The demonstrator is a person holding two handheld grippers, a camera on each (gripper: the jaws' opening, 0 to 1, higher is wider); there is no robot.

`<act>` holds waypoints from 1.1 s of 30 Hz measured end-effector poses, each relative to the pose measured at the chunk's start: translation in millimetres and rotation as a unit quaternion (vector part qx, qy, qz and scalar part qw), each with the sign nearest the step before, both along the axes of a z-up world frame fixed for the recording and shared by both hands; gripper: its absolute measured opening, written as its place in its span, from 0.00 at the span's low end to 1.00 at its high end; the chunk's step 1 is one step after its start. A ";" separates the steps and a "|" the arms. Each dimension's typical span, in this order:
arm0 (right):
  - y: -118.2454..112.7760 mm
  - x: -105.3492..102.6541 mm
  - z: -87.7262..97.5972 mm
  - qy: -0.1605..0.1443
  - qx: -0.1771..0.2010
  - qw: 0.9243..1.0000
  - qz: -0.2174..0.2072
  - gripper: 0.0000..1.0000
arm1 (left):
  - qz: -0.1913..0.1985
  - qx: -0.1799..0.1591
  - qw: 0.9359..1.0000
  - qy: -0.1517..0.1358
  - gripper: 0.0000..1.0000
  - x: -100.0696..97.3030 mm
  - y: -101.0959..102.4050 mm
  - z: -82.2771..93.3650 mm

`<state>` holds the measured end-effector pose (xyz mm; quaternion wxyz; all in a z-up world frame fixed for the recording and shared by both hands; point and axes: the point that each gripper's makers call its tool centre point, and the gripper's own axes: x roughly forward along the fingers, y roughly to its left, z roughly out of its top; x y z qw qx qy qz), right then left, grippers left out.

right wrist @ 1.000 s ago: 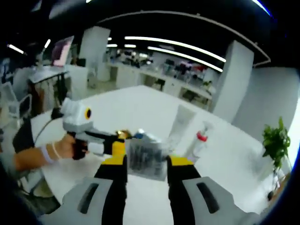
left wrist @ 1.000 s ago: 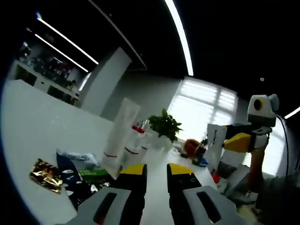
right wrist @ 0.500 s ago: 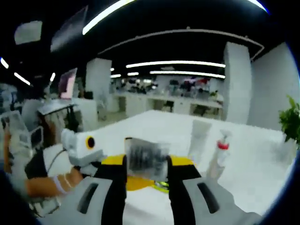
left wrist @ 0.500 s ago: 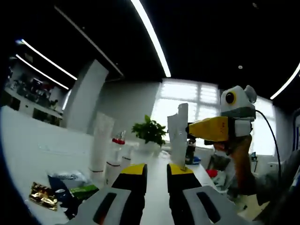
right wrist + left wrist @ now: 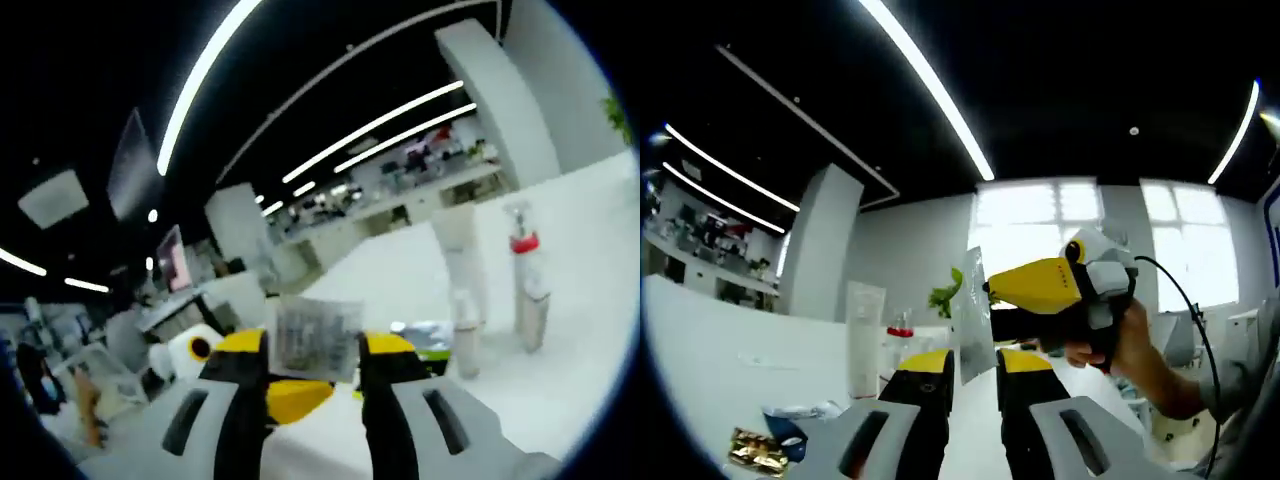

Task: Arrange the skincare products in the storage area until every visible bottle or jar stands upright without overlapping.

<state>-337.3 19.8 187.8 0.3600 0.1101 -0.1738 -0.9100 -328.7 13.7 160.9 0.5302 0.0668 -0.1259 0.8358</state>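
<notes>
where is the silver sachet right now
The silver sachet is clamped in the right gripper, held up in the air; in the left gripper view it hangs edge-on just above the left gripper.

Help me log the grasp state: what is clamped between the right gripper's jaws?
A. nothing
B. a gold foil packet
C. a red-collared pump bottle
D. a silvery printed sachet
D: in the right gripper view, the silvery sachet sits pinched between the right gripper's yellow-tipped jaws.
</notes>
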 end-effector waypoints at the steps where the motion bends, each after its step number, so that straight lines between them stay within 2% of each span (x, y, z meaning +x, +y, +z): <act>1: -2.6 0.3 -1.5 -0.001 -0.005 1.000 0.006 0.36 | -0.002 0.004 1.000 -0.004 0.17 0.1 -1.5 0.4; 3: -6.8 -0.1 -4.6 -0.006 -0.009 1.000 0.017 0.35 | -0.004 0.019 1.000 -0.018 0.11 -1.2 -5.8 2.7; 5: -14.0 0.3 -5.2 0.002 -0.012 0.999 0.036 0.36 | 0.040 0.021 0.999 -0.017 0.03 -12.9 -16.7 2.4; 6: -14.9 -1.0 -6.3 0.002 -0.012 0.999 0.035 0.35 | 0.047 0.027 0.998 -0.013 0.01 -14.4 -19.5 3.9; 7: -17.4 -2.4 -8.5 0.006 -0.008 0.999 0.040 0.28 | 0.045 0.052 0.997 -0.030 0.01 -16.0 -24.5 7.4; 9: -16.3 -10.2 -10.2 0.038 0.014 0.999 0.036 0.17 | 0.028 0.084 0.994 -0.067 0.01 -16.4 -31.0 10.3; 10: -15.8 -14.9 -7.6 0.056 0.011 0.998 0.031 0.18 | 0.026 0.094 0.992 -0.073 0.01 -17.6 -34.0 12.0; 11: -16.5 -16.9 -3.6 0.074 0.001 0.997 0.033 0.23 | 0.029 0.107 0.991 -0.081 0.01 -20.4 -39.2 13.3; 12: -17.6 -18.3 0.7 0.089 -0.014 0.995 0.038 0.31 | 0.034 0.118 0.989 -0.086 0.00 -23.2 -44.6 14.1; 14: -21.5 -15.9 13.4 0.136 -0.052 0.987 0.069 0.39 | 0.035 0.138 0.984 -0.104 0.00 -27.6 -52.8 14.5; 16: -20.8 -13.3 21.9 0.172 -0.097 0.976 0.092 0.39 | 0.027 0.153 0.980 -0.126 0.00 -32.8 -57.7 12.6; 17: -20.0 -12.8 22.9 0.176 -0.113 0.973 0.098 0.37 | 0.026 0.155 0.979 -0.130 0.00 -34.0 -58.5 11.6; 20: -13.7 -13.6 19.7 0.157 -0.165 0.967 0.116 0.35 | 0.008 0.158 0.976 -0.147 0.01 -34.5 -54.3 6.1; 23: -7.6 -21.1 11.6 0.137 -0.185 0.966 0.120 0.44 | -0.030 0.155 0.973 -0.165 0.01 -27.5 -43.9 3.3; 24: -6.7 -22.5 8.3 0.126 -0.189 0.966 0.121 0.48 | -0.031 0.154 0.974 -0.165 0.01 -26.9 -42.6 3.0; 25: -4.6 -25.7 0.0 0.100 -0.205 0.966 0.120 0.48 | -0.032 0.145 0.977 -0.155 0.01 -21.0 -37.1 2.1; 26: -5.3 -26.0 -4.8 0.087 -0.209 0.966 0.126 0.48 | -0.032 0.139 0.978 -0.150 0.01 -18.9 -34.8 1.8; 28: -8.4 -24.8 -14.2 0.067 -0.200 0.968 0.135 0.42 | -0.039 0.130 0.980 -0.145 0.01 -13.7 -31.1 2.8; 30: -14.9 -21.1 -18.6 0.063 -0.183 0.970 0.149 0.32 | -0.048 0.129 0.980 -0.143 0.01 -9.7 -28.1 4.6; 33: -22.6 -13.6 -17.1 0.068 -0.173 0.969 0.165 0.23 | -0.056 0.117 0.982 -0.139 0.01 -3.5 -22.1 4.7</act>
